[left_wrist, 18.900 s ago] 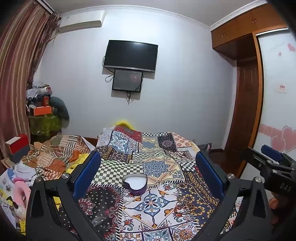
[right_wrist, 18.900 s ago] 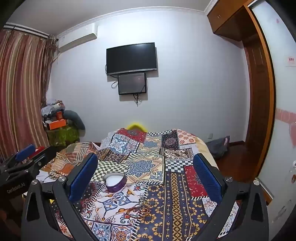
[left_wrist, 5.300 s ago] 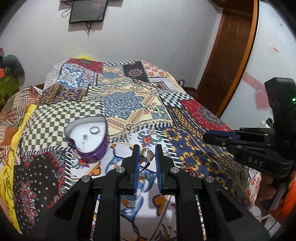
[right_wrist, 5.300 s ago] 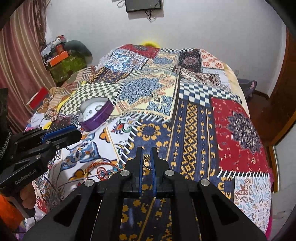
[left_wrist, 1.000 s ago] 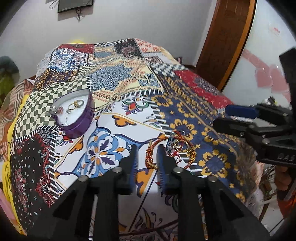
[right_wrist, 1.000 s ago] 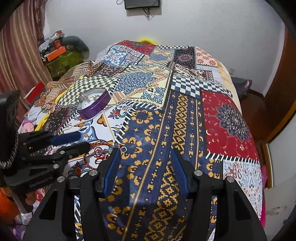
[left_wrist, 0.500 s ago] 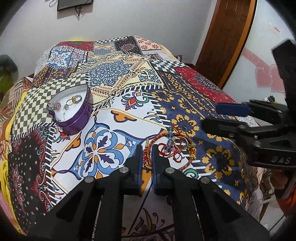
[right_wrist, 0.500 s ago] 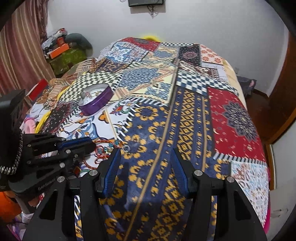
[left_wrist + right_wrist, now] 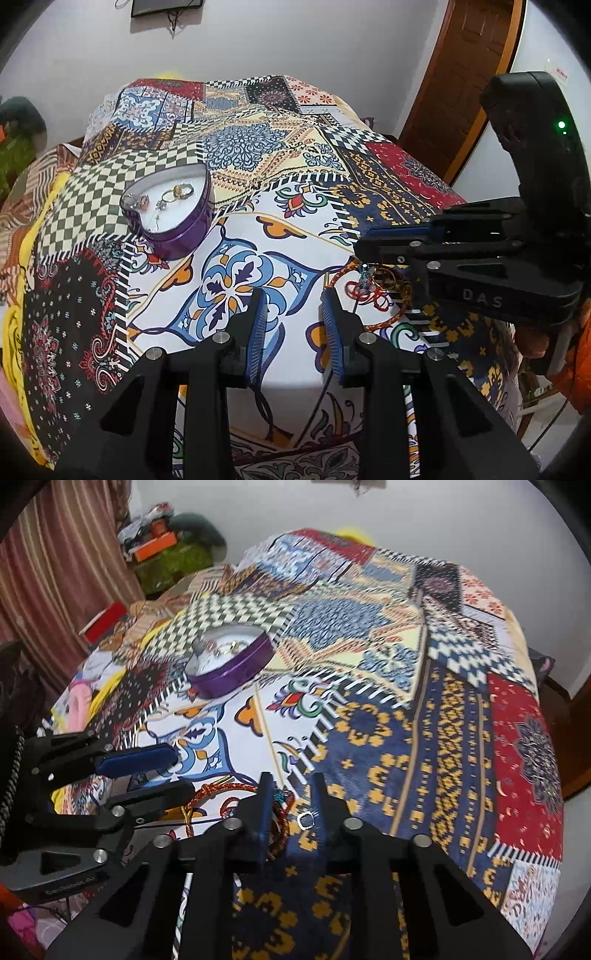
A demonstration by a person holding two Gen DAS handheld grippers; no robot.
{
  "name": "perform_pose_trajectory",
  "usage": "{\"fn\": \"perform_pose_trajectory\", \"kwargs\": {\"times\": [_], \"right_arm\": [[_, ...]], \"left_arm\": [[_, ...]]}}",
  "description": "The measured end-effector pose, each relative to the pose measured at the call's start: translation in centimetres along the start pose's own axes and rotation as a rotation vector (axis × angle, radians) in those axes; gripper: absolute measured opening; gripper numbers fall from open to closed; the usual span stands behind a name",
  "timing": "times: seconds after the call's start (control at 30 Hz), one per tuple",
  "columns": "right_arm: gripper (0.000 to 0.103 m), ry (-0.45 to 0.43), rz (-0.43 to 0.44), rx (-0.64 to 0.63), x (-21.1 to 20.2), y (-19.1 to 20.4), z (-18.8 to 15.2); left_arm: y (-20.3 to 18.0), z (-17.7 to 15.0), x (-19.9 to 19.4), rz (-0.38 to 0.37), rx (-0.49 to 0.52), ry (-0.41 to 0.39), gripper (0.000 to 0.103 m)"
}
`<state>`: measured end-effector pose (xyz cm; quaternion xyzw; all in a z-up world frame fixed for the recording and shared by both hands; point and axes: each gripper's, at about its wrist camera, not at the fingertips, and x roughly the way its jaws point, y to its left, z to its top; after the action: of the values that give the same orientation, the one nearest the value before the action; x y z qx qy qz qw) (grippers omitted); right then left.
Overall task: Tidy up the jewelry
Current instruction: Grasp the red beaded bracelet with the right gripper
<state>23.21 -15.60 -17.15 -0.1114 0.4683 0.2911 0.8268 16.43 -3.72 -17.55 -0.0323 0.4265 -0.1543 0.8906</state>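
You face a bed (image 9: 258, 155) under a patchwork quilt (image 9: 461, 720), with a plain white wall (image 9: 295, 48) behind it. A wooden door (image 9: 465, 81) stands to your right, a striped curtain (image 9: 59, 565) to your left, beside piled clutter (image 9: 166, 550).

The bedspread (image 9: 236, 280) is a patchwork: green-and-cream checks, navy with gold geometric motifs, red with a dark medallion, white with blue and orange floral scrolls, black with small red flowers. The heart-shaped tin (image 9: 173, 218) has purple walls and a white inside, holding gold and silver rings (image 9: 177, 191). The cord bracelets (image 9: 369, 291) are red and orange-gold braid with a turquoise bead. Both grippers are black with blue finger pads (image 9: 258, 325). The curtain (image 9: 55, 572) is striped maroon and pink
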Motion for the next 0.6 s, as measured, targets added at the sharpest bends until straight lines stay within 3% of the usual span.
{"fn": "perform_pose_trajectory", "kwargs": {"times": [0.2, 0.3, 0.6], "right_arm": [[0.006, 0.002, -0.013, -0.042, 0.0, 0.5, 0.2], [0.002, 0.006, 0.019, -0.002, -0.3, -0.1, 0.5], [0.002, -0.119, -0.035, 0.078, -4.5, -2.2, 1.6]], "left_arm": [[-0.1, 0.1, 0.2, -0.011, -0.01, -0.001, 0.03], [-0.3, 0.1, 0.1, -0.022, -0.008, -0.002, 0.03], [-1.0, 0.2, -0.1, -0.024, 0.011, -0.003, 0.03]]}}
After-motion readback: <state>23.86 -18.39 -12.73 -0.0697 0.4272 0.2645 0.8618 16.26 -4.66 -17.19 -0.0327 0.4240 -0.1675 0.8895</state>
